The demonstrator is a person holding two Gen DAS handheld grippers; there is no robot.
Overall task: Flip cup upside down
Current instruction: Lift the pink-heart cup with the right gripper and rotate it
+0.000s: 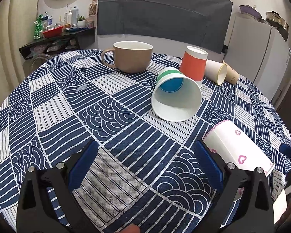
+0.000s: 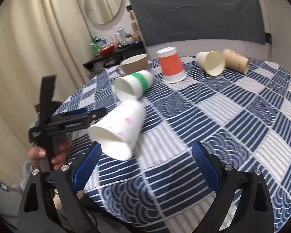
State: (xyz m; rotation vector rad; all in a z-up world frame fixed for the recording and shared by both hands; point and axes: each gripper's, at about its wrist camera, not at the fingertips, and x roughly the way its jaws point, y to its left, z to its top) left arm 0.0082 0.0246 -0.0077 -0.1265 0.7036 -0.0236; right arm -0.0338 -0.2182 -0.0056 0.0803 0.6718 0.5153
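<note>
A white paper cup with pink hearts [image 1: 236, 147] lies on its side near the table's front edge, just right of my left gripper's right finger. In the right wrist view the same cup [image 2: 120, 128] looks blurred, mouth toward the camera, just ahead of my right gripper's left finger. My left gripper [image 1: 145, 155] is open and empty over the blue patterned tablecloth [image 1: 87, 106]. It also shows in the right wrist view [image 2: 83, 117], beside the heart cup. My right gripper [image 2: 146, 153] is open and empty.
A green-banded paper cup [image 1: 174, 97] lies on its side mid-table. An orange cup [image 1: 194, 65] stands upside down behind it. A brown mug [image 1: 132, 58] stands upright. Two more cups, one with a yellow rim [image 1: 217, 71] and one tan [image 1: 231, 73], lie at the back right.
</note>
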